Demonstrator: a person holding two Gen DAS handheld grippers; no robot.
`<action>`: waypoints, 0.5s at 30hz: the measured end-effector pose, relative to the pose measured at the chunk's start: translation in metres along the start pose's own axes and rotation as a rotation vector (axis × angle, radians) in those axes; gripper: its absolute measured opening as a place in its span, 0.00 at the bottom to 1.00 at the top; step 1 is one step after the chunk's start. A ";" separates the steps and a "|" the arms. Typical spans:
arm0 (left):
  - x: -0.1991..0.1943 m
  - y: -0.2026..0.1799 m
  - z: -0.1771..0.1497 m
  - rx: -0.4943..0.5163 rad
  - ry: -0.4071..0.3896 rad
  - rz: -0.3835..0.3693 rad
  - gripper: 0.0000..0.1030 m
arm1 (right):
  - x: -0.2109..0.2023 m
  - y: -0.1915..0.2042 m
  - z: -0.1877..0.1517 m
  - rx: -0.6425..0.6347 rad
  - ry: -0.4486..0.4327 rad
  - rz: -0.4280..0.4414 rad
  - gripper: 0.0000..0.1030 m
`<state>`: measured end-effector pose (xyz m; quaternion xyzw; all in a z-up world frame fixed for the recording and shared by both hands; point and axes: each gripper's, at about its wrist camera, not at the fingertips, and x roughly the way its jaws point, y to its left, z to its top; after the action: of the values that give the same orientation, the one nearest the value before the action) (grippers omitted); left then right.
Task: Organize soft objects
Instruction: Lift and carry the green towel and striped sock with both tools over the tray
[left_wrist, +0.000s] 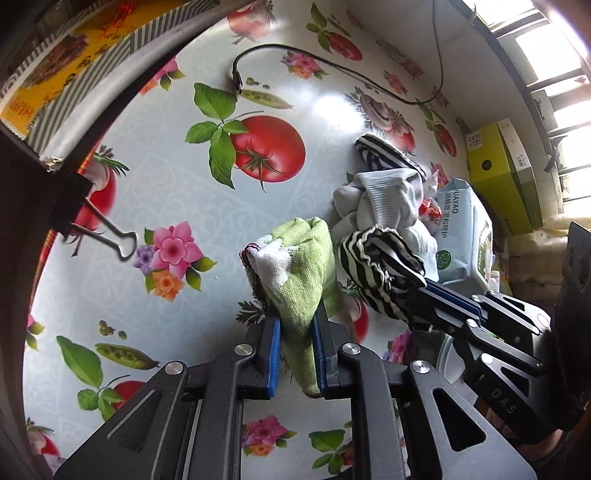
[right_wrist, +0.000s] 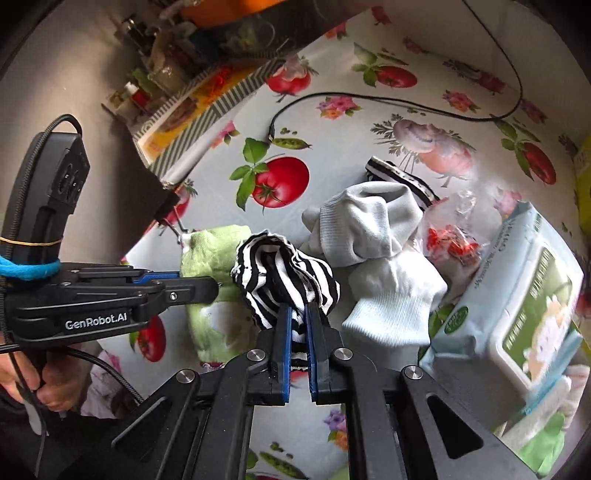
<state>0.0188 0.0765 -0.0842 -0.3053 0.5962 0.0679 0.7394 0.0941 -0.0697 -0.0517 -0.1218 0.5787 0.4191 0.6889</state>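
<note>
- Now my left hand-held gripper (left_wrist: 297, 332) is clenched on a green cloth (left_wrist: 303, 273), lifted over the desk (left_wrist: 177, 177).
- My right hand-held gripper (right_wrist: 297, 325) grasps a black-and-white striped sock (right_wrist: 284, 280), just beside the green cloth.
- White socks (right_wrist: 373, 236) lie bunched on the desk behind the striped one, touching a pack of wipes (right_wrist: 517, 280).
- Another striped sock (left_wrist: 384, 151) lies behind the white pile.
- A black cable (left_wrist: 332, 66) trails across the far desk.

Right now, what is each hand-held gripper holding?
Left hand-held gripper pinches the green cloth's lower end; right hand-held gripper pinches the striped sock near its bottom.
</note>
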 end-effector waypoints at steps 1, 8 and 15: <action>-0.003 -0.001 -0.002 0.004 -0.006 0.001 0.15 | -0.005 0.001 -0.003 0.003 -0.008 0.001 0.07; -0.025 -0.017 -0.010 0.052 -0.044 -0.008 0.15 | -0.041 0.006 -0.020 0.035 -0.082 -0.012 0.07; -0.045 -0.052 -0.014 0.156 -0.092 -0.013 0.15 | -0.083 0.002 -0.037 0.096 -0.172 -0.049 0.07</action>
<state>0.0183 0.0392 -0.0245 -0.2472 0.5629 0.0303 0.7881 0.0690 -0.1287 0.0124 -0.0664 0.5339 0.3826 0.7511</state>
